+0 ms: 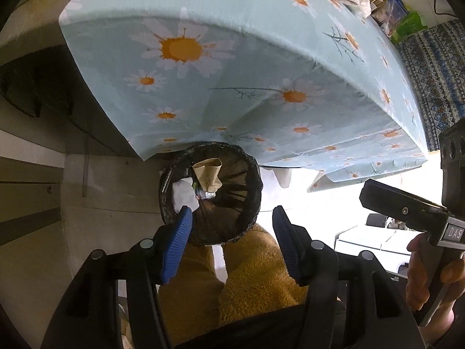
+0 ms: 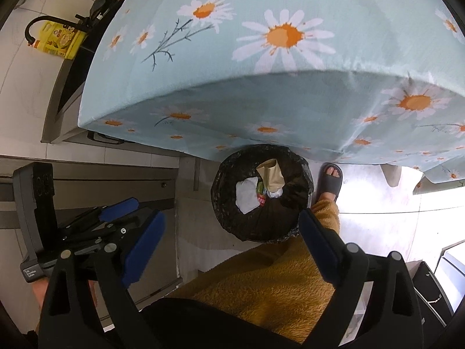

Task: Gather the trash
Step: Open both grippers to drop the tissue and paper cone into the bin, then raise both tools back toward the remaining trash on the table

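We hold both the left gripper [image 1: 232, 232] and the right gripper [image 2: 229, 238] above the bin [image 2: 263, 200], jaws spread wide and empty. The bin stands on the floor at the daisy tablecloth's [image 2: 261, 58] edge, with a brown paper bag [image 2: 271, 174] and white crumpled paper [image 2: 247, 193] inside.

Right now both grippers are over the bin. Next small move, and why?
Probably lift both back up to the table for more trash. The left gripper and right gripper are open and empty; paper and wrappers already lie in the bin; items remain on the table's far end.

Daisy-print pale-blue tablecloth [image 2: 261, 87], black-lined bin [image 2: 229, 203].
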{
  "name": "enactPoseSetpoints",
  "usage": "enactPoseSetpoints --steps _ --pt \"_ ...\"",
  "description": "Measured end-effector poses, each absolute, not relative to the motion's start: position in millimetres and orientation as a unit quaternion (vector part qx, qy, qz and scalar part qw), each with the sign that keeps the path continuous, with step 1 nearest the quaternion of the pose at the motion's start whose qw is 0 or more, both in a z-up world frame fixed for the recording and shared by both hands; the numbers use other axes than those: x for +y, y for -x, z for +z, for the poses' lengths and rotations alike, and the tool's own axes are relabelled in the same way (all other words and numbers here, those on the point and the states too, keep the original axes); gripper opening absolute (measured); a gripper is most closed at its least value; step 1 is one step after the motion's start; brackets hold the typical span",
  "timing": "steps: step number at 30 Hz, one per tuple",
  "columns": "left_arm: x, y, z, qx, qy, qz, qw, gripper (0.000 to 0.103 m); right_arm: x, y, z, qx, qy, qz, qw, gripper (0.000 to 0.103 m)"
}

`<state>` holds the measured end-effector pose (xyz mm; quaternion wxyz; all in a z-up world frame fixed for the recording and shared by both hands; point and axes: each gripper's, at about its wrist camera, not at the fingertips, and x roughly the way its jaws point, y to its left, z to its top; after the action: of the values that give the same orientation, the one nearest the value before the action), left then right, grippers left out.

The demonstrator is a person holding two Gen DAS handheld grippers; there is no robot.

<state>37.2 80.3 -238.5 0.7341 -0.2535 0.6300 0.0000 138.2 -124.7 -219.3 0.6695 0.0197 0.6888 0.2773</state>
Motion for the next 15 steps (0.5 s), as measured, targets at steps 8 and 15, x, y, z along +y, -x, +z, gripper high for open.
enactPoseSetpoints --steps 8,15 --pt "90.3 -43.5 -213.8 0.614 0.246 -0.003 0.75 0.056 -128.4 -140.4 -198.1 0.67 -0.021 0.279 0.687 0.092" --pt "88.9 -52.5 -186.0 0.592 0.238 -0.017 0.77 0.056 -131.1 -143.5 -170.4 0.64 -0.012 0.279 0.715 0.092"
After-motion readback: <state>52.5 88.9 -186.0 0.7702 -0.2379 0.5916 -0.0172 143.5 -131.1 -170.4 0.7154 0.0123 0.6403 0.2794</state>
